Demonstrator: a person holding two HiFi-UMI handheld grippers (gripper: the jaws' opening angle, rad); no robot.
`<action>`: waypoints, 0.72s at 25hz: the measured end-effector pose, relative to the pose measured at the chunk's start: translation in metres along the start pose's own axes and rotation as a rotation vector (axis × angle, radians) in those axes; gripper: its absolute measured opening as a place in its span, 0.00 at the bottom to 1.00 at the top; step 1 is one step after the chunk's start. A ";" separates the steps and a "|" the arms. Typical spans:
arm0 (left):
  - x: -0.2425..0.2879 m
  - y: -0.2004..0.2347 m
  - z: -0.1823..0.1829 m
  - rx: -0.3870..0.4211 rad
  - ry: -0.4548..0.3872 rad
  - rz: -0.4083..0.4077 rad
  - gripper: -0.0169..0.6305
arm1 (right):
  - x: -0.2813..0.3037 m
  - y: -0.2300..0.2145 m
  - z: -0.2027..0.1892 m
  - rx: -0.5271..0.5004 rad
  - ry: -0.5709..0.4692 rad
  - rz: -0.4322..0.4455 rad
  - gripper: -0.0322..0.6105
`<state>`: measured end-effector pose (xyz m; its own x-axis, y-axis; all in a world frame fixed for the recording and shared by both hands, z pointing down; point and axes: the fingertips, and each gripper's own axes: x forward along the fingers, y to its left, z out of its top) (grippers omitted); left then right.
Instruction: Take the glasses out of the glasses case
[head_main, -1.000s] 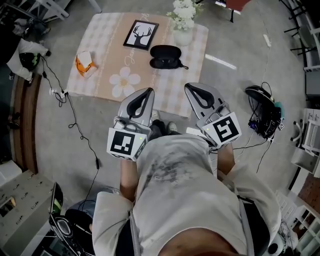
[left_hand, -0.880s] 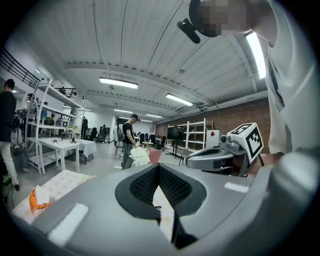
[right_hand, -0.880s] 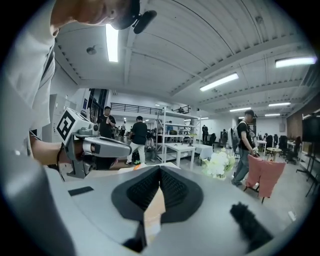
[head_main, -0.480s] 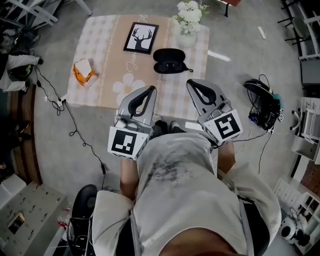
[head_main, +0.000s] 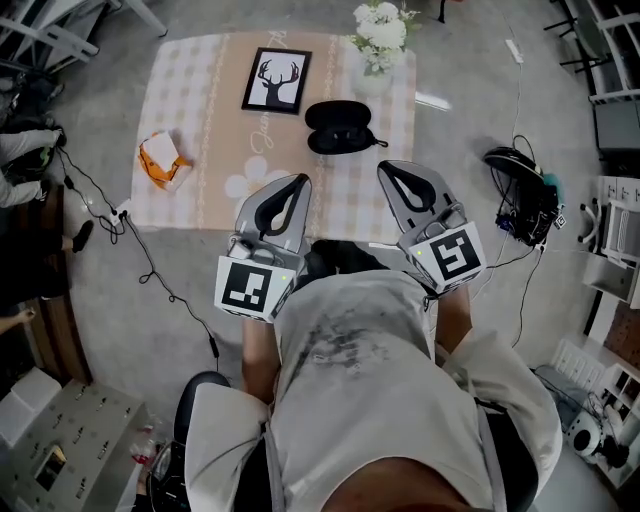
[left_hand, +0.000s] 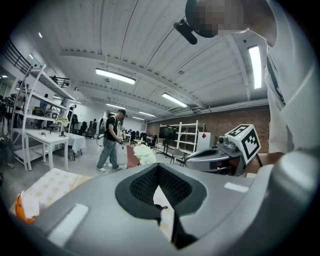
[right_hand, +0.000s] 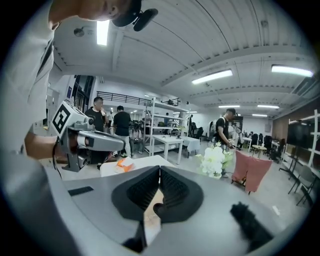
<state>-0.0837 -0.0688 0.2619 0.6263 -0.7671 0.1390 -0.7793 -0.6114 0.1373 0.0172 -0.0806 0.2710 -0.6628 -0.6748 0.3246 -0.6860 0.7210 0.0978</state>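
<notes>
Cloth in pale checks with a daisy print covered the table (head_main: 200, 105) ahead of my fingertips. The glasses case (head_main: 338, 127) lay on it beyond both tips, nearer the right gripper (head_main: 388, 170) than the left gripper (head_main: 298, 182) and well apart from either. Both pairs of fingers were clenched on nothing, tips pressed together. I judged that reaching the case like that would only shove it, and a light shell could skate over the cloth into the vase of white flowers (head_main: 378, 35) just past it. With only one gripper working and nothing pinning the base, the lid might snap back or the glasses tip out. The case looked black, oval and smooth, with a short cord (head_main: 376, 143) trailing from its right end. Whether its lid stood open I could not tell.
</notes>
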 end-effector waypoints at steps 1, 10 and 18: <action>0.002 0.001 -0.002 -0.004 0.004 -0.002 0.04 | 0.002 -0.002 -0.002 -0.001 0.006 -0.002 0.08; 0.025 0.008 -0.027 -0.044 0.052 0.014 0.04 | 0.029 -0.021 -0.024 -0.034 0.055 0.027 0.08; 0.047 0.021 -0.054 -0.072 0.088 0.051 0.04 | 0.051 -0.037 -0.047 -0.006 0.084 0.063 0.08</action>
<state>-0.0696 -0.1073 0.3247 0.5873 -0.7752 0.2325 -0.8090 -0.5537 0.1975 0.0231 -0.1339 0.3282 -0.6771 -0.6125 0.4080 -0.6419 0.7627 0.0798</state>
